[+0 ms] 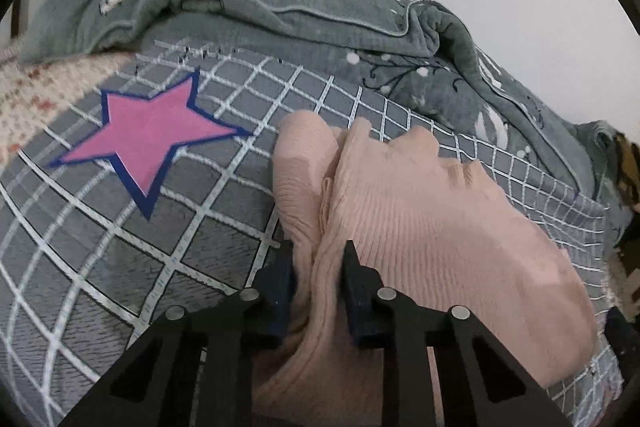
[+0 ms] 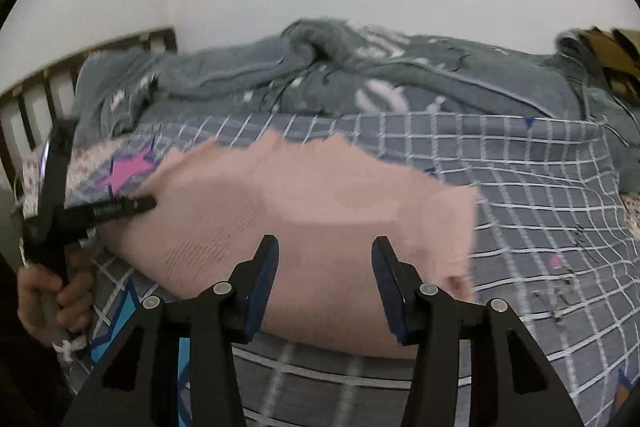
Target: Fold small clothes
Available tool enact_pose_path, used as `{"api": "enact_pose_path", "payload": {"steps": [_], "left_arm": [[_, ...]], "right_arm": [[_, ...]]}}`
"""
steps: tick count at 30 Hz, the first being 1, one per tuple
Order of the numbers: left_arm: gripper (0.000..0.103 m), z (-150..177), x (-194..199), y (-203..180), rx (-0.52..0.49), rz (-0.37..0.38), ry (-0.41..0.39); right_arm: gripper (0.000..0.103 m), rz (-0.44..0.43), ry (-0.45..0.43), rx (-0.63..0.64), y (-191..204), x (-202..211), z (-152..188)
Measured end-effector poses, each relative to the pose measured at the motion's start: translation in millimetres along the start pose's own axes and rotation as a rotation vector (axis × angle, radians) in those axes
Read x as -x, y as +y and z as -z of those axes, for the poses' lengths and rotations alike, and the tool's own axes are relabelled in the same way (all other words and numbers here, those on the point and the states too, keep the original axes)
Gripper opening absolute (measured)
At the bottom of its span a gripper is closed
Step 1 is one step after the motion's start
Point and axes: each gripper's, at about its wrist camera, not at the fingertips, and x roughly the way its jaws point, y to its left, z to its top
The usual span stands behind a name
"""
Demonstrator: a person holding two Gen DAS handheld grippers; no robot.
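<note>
Black jaws of the left gripper (image 1: 318, 255) sit closest, drawn in tight on a raised fold of the pink knit (image 1: 420, 227), its blue pads pressing the ribbed cloth from both sides. That pinched ridge runs up between the fingers, and the knit spreads away to the right across the grey checked sheet (image 1: 120, 247). Left of the knit, a pink star (image 1: 148, 135) with a dark blue border is printed on the sheet, apart from the garment. Beyond the sheet, a grey-green blanket (image 1: 320, 27) lies rumpled against the white wall.

From the other side, the right gripper (image 2: 325, 247) hangs over the near edge of the knit with its jaws about half apart; the pads touch nothing, and the pink cloth only shows through the gap. The picture is blurred there, so the knit's far edge looks ragged. At the left, a hand (image 2: 52, 303) grips the handle of the left gripper, whose finger reaches onto the knit's left end. A slatted bed frame (image 2: 36, 95) stands behind it, by the wall.
</note>
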Motion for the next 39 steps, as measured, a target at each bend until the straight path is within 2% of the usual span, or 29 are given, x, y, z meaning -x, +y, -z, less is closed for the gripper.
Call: {"api": "enact_pose_path", "payload": {"steps": [8, 14, 18, 21, 24, 29, 32, 35, 39], "left_arm": [[0.020, -24.9, 29.7, -25.8, 0.035, -0.028, -0.010], [0.019, -39.5, 51.2, -71.9, -0.044, -0.064, -0.024], [0.019, -42.2, 57.0, -111.1, -0.092, -0.129, -0.019], [0.019, -42.7, 61.1, -142.2, -0.126, -0.130, -0.007], [0.019, -41.2, 65.4, -179.8, -0.176, -0.115, 0.003], [0.018, -27.5, 66.9, -250.7, -0.247, -0.031, 0.038], [0.018, -14.5, 62.0, -281.1, -0.309, -0.014, 0.047], [0.019, -2.3, 55.0, -291.4, -0.357, -0.022, 0.065], [0.019, 1.6, 55.7, -270.8, -0.338, 0.012, 0.073]], "right_arm": [[0.048, 0.024, 0.013, -0.130, -73.1, 6.5, 7.7], [0.048, 0.031, 0.002, -0.184, -105.2, 17.5, 13.6], [0.048, 0.036, -0.023, -0.214, -124.5, 27.6, 15.9], [0.048, 0.039, -0.033, -0.262, -141.3, 29.7, 17.5], [0.048, 0.023, -0.037, -0.326, -157.6, 28.7, 18.3], [0.048, 0.014, -0.050, -0.361, -171.5, 29.9, 18.8], [0.048, -0.003, -0.050, -0.372, -174.2, 30.4, 20.5], [0.048, -0.020, -0.041, -0.350, -171.1, 28.5, 21.9], [0.048, -0.041, -0.034, -0.322, -165.6, 24.4, 21.8]]}}
